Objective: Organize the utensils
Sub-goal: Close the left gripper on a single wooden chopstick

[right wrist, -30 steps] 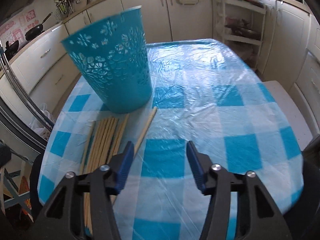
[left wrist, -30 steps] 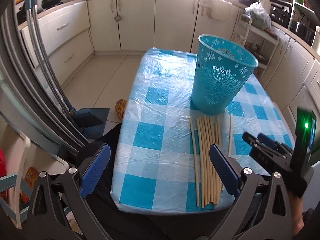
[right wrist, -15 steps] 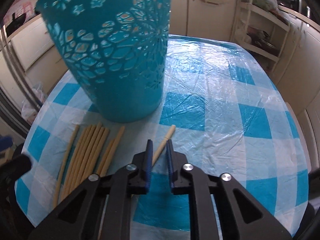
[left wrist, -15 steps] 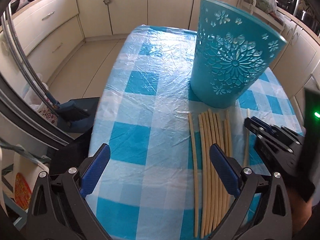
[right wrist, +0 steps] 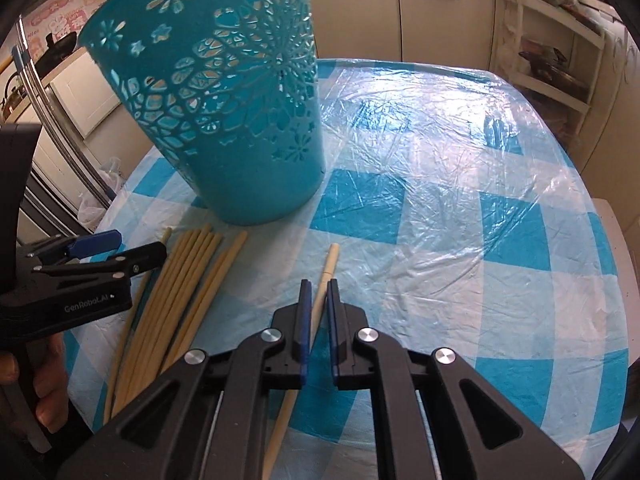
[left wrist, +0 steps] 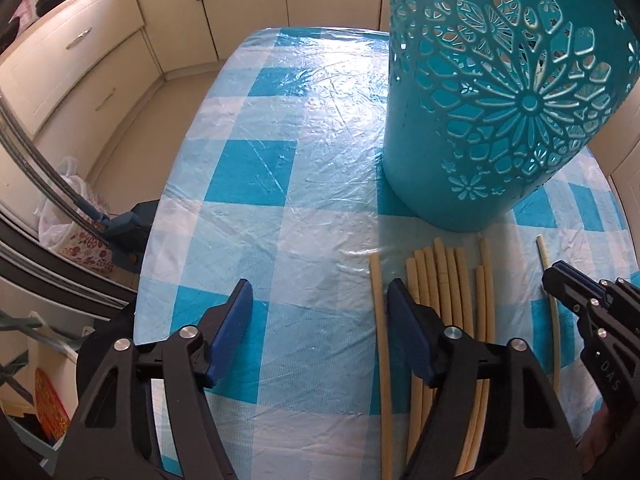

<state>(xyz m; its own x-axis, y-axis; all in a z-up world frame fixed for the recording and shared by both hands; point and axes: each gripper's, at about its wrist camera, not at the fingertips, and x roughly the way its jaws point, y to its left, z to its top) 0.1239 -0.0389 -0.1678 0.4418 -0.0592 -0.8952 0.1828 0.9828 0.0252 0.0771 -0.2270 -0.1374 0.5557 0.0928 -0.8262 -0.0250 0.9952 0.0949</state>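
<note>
A teal cut-out plastic basket (left wrist: 488, 104) stands on the blue-checked tablecloth (left wrist: 288, 216); it also shows in the right wrist view (right wrist: 240, 112). Several pale bamboo chopsticks (left wrist: 444, 280) lie in a row in front of it, also in the right wrist view (right wrist: 188, 272). My right gripper (right wrist: 318, 286) is shut on a single chopstick (right wrist: 330, 262) lying apart to the right of the row; that gripper shows in the left wrist view (left wrist: 560, 276). My left gripper (left wrist: 320, 296) is open and empty, low over the cloth, its right finger beside the leftmost chopstick (left wrist: 378, 292).
Cream kitchen cabinets (left wrist: 100, 60) line the walls behind the table. A white open shelf unit (right wrist: 552, 52) stands at the far right. A bag and a blue dustpan (left wrist: 124, 228) sit on the floor left of the table.
Both grippers have moved forward and down toward the chopsticks. My right gripper has closed fully onto the single chopstick. My left gripper's jaws have narrowed somewhat.
</note>
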